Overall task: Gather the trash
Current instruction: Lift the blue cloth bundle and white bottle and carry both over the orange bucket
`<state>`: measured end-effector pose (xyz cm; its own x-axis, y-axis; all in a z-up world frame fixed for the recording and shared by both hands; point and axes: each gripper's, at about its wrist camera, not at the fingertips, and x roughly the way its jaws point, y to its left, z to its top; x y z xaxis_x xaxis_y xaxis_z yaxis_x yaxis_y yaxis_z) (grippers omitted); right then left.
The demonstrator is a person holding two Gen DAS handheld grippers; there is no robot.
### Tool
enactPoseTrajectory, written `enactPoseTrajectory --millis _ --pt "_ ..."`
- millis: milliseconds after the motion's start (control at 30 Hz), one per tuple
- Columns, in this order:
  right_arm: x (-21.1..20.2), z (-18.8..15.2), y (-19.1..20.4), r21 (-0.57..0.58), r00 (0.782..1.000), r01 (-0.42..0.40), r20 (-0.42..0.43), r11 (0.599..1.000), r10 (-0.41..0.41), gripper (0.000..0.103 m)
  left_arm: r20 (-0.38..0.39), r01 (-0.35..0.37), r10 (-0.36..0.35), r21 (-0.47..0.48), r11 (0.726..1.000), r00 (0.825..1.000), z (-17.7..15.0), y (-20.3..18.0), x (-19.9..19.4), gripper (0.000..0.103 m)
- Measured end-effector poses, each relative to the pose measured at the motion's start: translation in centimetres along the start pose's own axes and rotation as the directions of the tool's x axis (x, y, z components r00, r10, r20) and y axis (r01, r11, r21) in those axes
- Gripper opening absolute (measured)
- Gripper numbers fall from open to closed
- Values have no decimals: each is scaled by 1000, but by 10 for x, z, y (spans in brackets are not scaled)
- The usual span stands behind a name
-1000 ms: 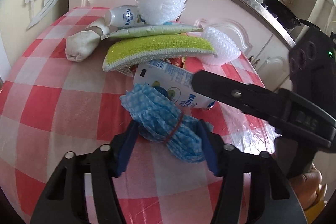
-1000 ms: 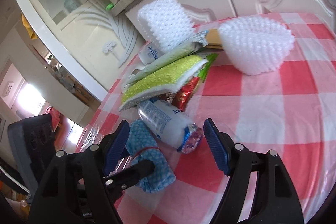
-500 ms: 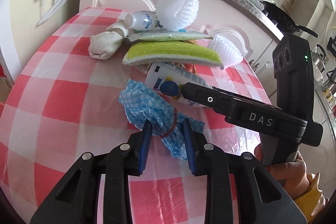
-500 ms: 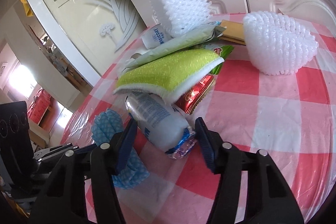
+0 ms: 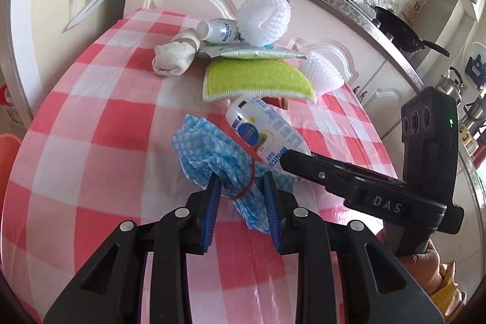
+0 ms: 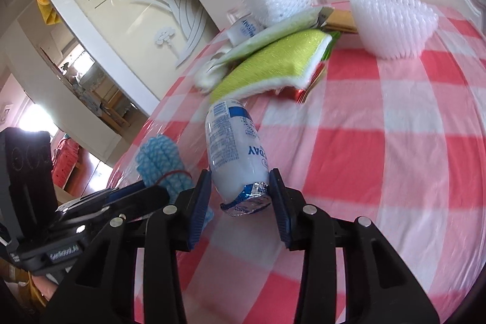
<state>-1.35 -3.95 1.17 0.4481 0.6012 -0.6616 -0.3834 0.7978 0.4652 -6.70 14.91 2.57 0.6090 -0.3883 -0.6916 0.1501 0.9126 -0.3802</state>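
Jaws of left gripper clamped on blue cloth, right gripper jaws closing around white bottle

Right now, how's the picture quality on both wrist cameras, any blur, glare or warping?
Left wrist view: sharp on the blue cloth and green sponge; strong fisheye bends the checked tablecloth and darkens the corners. Right wrist view: the bottle is clear, but the green sponge and wrappers behind smear with motion blur; the bright window at the left edge is blown out.
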Motion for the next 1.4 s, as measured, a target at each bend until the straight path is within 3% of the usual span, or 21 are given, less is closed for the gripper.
enactPoseTrajectory --millis 300,333,367,467,633,867,967,1133,1400 --pt "-26 -33 11 5 998 60 12 998 -60 41 -43 -20 19 -13 1000 999 -18 14 -7 36" --pt "-27 -35 14 -8 997 72 12 997 -72 41 -42 -30 29 -13 999 999 -18 13 -7 41" --pt "-27 -37 17 -18 997 81 11 997 -81 41 -44 -44 43 -15 999 998 -18 14 -6 53" --pt "-24 -39 22 -41 995 98 6 994 -97 42 -48 -66 65 -14 998 997 -18 13 -2 59" --pt "-17 -37 24 -63 994 114 8 992 -113 63 -40 -89 89 0 996 995 -12 8 5 60" --pt "-11 -36 24 -71 993 121 17 990 -120 64 -17 -87 88 33 996 996 -8 -2 11 40" --pt "-8 -38 29 -105 989 151 13 983 -150 44 -4 -98 98 62 993 995 -7 -8 11 30" --pt "-11 -40 35 -141 982 189 35 972 -186 44 18 -115 114 98 989 993 -7 -14 5 25" --pt "-23 -35 36 -118 981 185 77 976 -177 44 71 -118 111 88 989 991 -3 -8 -15 20"
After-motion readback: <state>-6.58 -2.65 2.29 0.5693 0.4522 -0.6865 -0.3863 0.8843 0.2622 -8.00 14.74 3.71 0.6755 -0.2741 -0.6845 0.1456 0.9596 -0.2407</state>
